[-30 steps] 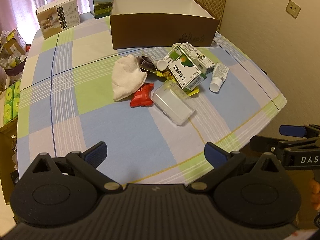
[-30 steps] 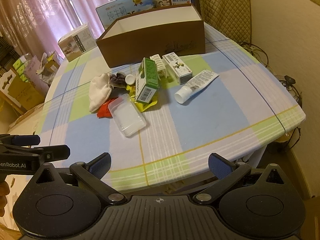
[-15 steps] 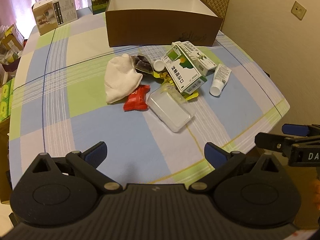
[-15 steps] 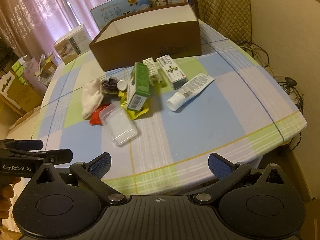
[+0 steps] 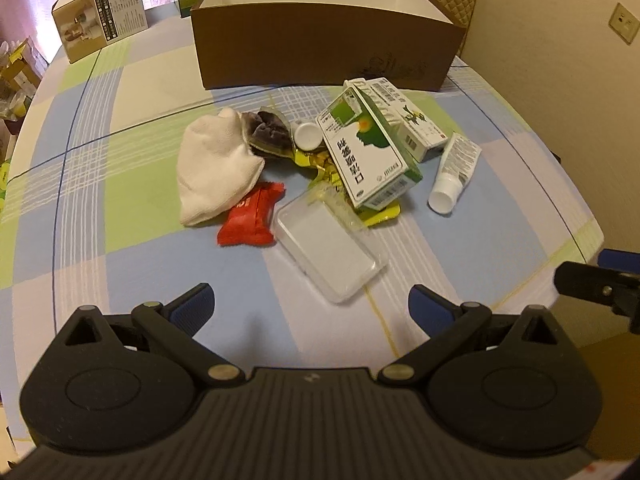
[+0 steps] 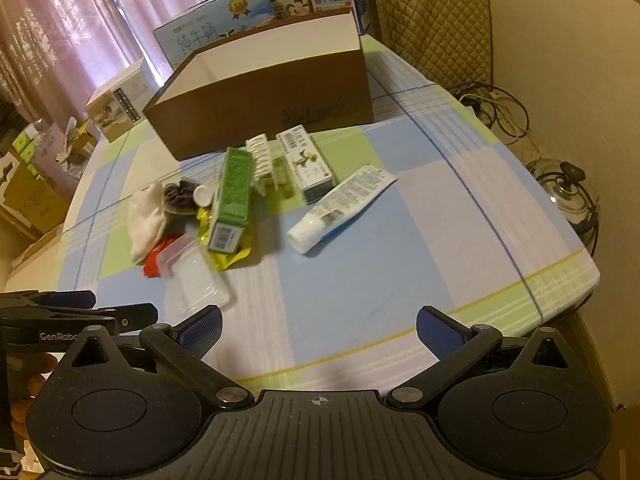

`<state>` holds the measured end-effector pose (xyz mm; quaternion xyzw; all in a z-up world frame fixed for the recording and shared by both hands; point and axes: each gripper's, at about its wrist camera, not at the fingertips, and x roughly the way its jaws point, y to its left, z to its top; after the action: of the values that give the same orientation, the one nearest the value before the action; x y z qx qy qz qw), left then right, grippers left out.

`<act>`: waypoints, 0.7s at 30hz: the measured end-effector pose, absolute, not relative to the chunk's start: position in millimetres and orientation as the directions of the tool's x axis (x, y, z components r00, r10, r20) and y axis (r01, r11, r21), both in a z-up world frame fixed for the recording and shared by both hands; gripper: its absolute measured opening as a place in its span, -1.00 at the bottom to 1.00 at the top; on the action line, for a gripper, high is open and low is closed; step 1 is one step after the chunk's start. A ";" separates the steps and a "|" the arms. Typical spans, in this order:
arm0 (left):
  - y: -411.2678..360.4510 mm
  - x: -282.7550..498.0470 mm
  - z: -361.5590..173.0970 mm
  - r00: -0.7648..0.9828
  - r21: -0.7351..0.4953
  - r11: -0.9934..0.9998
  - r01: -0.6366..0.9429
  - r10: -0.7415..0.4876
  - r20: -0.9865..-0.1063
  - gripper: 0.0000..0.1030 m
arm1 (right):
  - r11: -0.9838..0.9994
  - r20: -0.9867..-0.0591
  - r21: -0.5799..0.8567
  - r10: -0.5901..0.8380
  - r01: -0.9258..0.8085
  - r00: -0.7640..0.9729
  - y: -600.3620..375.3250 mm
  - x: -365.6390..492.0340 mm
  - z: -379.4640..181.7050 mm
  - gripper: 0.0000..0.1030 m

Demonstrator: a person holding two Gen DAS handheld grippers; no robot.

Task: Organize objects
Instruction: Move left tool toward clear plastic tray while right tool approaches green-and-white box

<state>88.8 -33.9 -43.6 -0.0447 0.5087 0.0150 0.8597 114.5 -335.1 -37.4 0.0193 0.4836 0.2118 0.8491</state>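
A heap of small things lies mid-table: a white cloth (image 5: pixel 216 168), a red packet (image 5: pixel 252 216), a clear plastic tray (image 5: pixel 328 248), a green and white carton (image 5: pixel 366 156), a second white carton (image 5: pixel 412 120) and a white tube (image 5: pixel 454 172). Behind them stands an open brown box (image 5: pixel 320 48), empty as far as I see. My left gripper (image 5: pixel 310 304) is open and empty just short of the clear tray. My right gripper (image 6: pixel 318 328) is open and empty over the table's near edge, with the tube (image 6: pixel 344 208) ahead of it.
The table wears a checked cloth (image 5: pixel 120 200). A small printed box (image 5: pixel 100 20) stands at the back left, milk cartons (image 6: pixel 248 12) behind the brown box. A quilted chair (image 6: pixel 432 20) is at the back right; cables and a pot lid (image 6: pixel 568 192) lie on the floor.
Both grippers have moved forward toward the heap, so the things look larger. Nothing on the table has moved. Both stay open.
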 end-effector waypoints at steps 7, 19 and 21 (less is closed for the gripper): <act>-43.3 114.4 -57.6 0.472 -0.052 0.991 -0.123 0.012 -0.882 0.96 | 0.908 -0.819 0.236 0.377 -0.347 0.432 -344.8 140.0 -41.9 0.96; -52.8 149.2 -91.4 0.412 -0.013 0.973 -0.232 0.087 -0.907 0.77 | 0.905 -0.837 0.241 0.377 -0.351 0.397 -366.1 181.5 -54.2 0.96; -53.5 153.2 -95.7 0.401 -0.009 0.968 -0.250 0.095 -0.911 0.74 | 0.902 -0.840 0.242 0.379 -0.357 0.388 -368.3 187.6 -56.7 0.96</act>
<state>153.2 -53.5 -95.7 -0.0722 0.5376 0.1033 0.8338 187.6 -368.3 -56.7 0.0110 0.5073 0.2207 0.8329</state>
